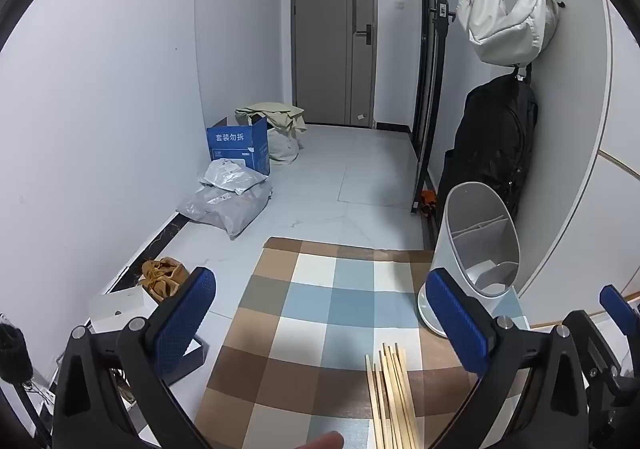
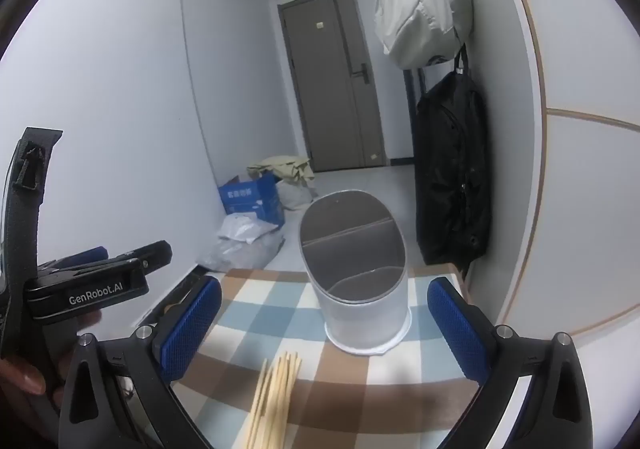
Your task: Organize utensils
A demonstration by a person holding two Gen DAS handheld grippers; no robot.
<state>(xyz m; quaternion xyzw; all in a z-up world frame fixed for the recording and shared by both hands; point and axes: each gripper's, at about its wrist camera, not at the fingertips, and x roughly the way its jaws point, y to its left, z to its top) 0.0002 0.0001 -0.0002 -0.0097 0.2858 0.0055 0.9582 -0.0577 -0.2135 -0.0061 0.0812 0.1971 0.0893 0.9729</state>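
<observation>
Although the job is to organize utensils, nothing appears to be sorted yet. A bundle of pale wooden chopsticks (image 1: 390, 397) lies loose on a table covered by a checked cloth (image 1: 312, 313) in brown, blue and cream squares. The sticks sit side by side near the front edge, roughly parallel, their tips pointing away toward the back of the table. Behind them and to the right stands a white oval utensil holder (image 2: 356, 269), upright on its round base, close to the wall. Its inside is split by dividers into compartments — all of them look empty, as far as the two views show. So the whole task seems to remain: every stick has yet to go into the holder.

Both tools are held above the near side of the table, tilted downward toward the cloth. The left gripper (image 1: 320, 325) has its blue-padded jaws spread wide with nothing between them; the chopsticks lie below and toward its right pad, untouched. The right gripper (image 2: 324, 325) likewise has its jaws wide apart and empty — the holder stands ahead, framed between the pads but well beyond them, and the chopsticks lie below, nearer the left pad. In the right view the left tool shows at the left edge, with part of a hand (image 2: 28, 373) gripping it.
</observation>
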